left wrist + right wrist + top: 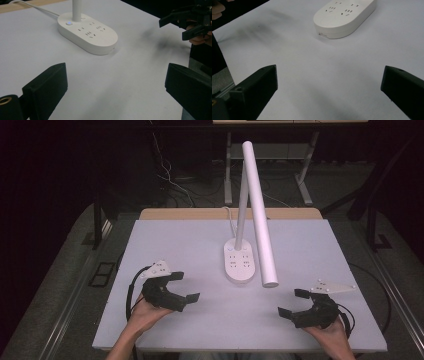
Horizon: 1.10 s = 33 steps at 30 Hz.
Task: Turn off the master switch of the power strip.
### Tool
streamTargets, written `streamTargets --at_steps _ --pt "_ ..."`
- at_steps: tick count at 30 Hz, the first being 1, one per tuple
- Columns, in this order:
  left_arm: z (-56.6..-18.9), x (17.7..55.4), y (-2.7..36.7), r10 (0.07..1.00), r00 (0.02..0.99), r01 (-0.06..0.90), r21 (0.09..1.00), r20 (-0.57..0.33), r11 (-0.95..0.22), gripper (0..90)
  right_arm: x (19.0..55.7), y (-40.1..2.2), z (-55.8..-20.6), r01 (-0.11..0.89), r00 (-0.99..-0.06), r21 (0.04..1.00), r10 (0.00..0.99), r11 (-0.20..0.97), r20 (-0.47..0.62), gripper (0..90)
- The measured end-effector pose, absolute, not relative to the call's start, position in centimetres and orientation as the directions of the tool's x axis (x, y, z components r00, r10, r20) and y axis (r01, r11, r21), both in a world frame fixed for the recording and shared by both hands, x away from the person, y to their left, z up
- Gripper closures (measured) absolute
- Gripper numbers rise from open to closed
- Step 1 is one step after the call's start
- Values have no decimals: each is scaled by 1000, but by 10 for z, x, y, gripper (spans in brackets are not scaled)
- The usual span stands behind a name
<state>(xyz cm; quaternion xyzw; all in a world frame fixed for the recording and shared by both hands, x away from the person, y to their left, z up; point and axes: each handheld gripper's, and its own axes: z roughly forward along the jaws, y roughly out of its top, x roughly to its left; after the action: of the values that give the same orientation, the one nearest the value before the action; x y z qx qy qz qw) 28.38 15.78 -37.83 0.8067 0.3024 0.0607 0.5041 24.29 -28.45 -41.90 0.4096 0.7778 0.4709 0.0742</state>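
1. left tongs (184, 287) sit near the front-left of the table (190, 245), off to the left of the lamp base (239, 262) and well apart from it. jaws are spread wide with nothing between them, just bare table. a hand (145, 312) holds them from below.
2. the lamp base is a white oval block with socket slots on top, sitting around the middle of the table. in the left gripper view there's a small lit button (68, 23) on it next to the post (77, 10), and a white cable (37, 8) runs off behind it toward the back edge.
3. the lamp head (260, 215) is a long white tube slanting down just right of the lamp base, its lower end close to the table.
4. right tongs (291, 302) are front-right of the lamp base, also well apart from it. jaws wide open too, gripping nothing, pointing in toward the base.
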Motion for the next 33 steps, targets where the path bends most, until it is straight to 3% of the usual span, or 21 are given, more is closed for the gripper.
streamTargets --at_steps 33 --pt "-350 326 129 509 845 406 815 -162 -414 44 244 -285 -420 567 -657 790 706 232 264 1"
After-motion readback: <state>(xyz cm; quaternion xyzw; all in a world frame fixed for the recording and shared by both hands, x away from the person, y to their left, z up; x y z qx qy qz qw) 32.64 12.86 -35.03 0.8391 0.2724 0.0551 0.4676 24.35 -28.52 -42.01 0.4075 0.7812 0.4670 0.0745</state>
